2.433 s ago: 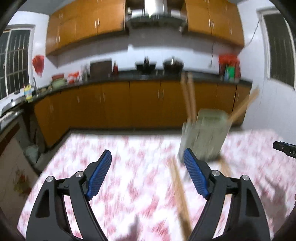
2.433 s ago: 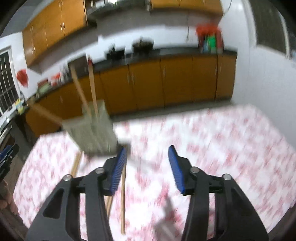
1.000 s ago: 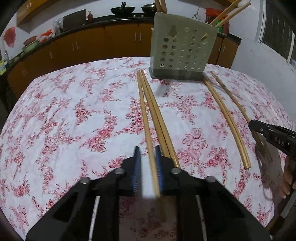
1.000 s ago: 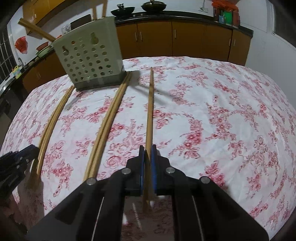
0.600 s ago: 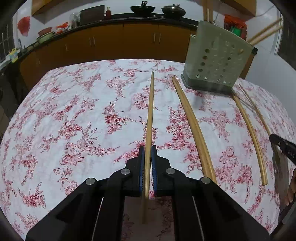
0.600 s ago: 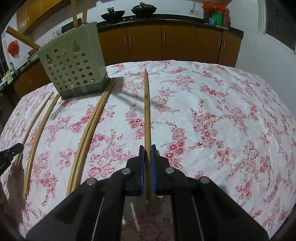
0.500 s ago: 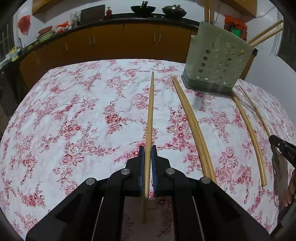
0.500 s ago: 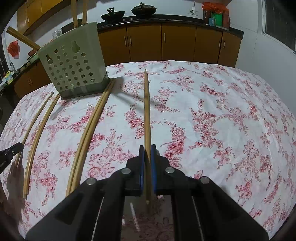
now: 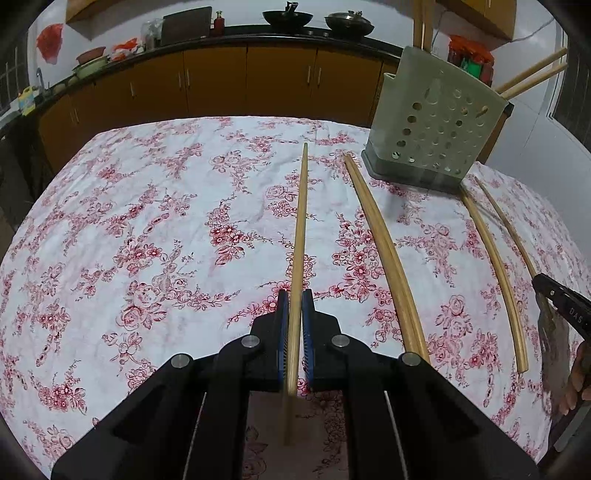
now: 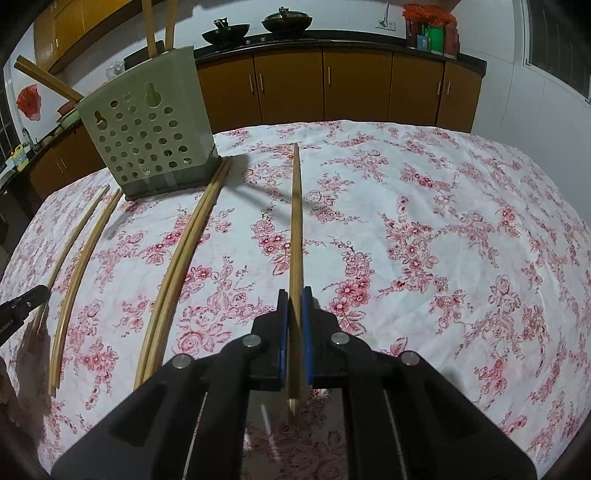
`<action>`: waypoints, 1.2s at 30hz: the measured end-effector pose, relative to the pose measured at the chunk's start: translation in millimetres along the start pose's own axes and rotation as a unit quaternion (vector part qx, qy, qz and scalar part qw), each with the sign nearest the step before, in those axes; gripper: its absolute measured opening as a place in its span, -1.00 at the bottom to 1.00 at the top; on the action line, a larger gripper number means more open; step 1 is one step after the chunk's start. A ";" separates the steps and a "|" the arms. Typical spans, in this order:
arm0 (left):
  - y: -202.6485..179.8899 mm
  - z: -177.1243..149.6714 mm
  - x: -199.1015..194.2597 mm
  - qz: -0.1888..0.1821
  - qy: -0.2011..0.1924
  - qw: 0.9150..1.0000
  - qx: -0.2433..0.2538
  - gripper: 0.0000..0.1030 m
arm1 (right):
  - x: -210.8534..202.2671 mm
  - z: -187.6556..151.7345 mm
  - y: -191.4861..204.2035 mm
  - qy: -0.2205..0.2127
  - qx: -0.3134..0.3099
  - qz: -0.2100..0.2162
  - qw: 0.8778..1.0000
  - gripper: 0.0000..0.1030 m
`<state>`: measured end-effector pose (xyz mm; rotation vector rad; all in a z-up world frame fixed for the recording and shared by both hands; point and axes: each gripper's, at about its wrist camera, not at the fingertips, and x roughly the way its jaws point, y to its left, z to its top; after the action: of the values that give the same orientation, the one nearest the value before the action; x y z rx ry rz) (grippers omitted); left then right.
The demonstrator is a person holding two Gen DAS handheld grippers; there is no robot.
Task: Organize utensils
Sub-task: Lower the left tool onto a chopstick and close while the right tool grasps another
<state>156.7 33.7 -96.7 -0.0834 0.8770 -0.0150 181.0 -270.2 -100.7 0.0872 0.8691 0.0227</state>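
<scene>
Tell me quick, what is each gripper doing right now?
Left gripper: closed, its fingers clamped on a wooden chopstick.
Right gripper: closed, its fingers clamped on another wooden chopstick.

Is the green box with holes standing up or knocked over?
Standing up. The green holder sits on its dark base on the tablecloth, chopsticks sticking out the top.

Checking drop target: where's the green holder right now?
Left wrist view: the green holder stands upper right on the floral tablecloth, chopsticks poking out, just beyond the loose pair.
</scene>
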 end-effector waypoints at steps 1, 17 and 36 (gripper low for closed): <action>0.3 -0.1 -0.4 -0.001 0.000 1.000 -0.001 -0.83 | 0.0 0.1 -0.3 0.000 0.001 0.001 1.000 -0.82; 0.3 0.2 -0.3 -0.002 0.000 1.000 -0.003 -0.83 | 0.3 0.0 -0.5 0.000 0.004 0.004 1.000 -0.82; -4.7 -2.7 -17.7 -0.006 -0.010 1.000 0.019 -0.86 | -24.2 6.3 -9.0 -0.024 0.011 0.011 1.000 -0.83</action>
<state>143.4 29.6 -84.4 -0.0520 0.8564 -0.0417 170.0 -280.9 -79.0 0.1169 0.8208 0.0310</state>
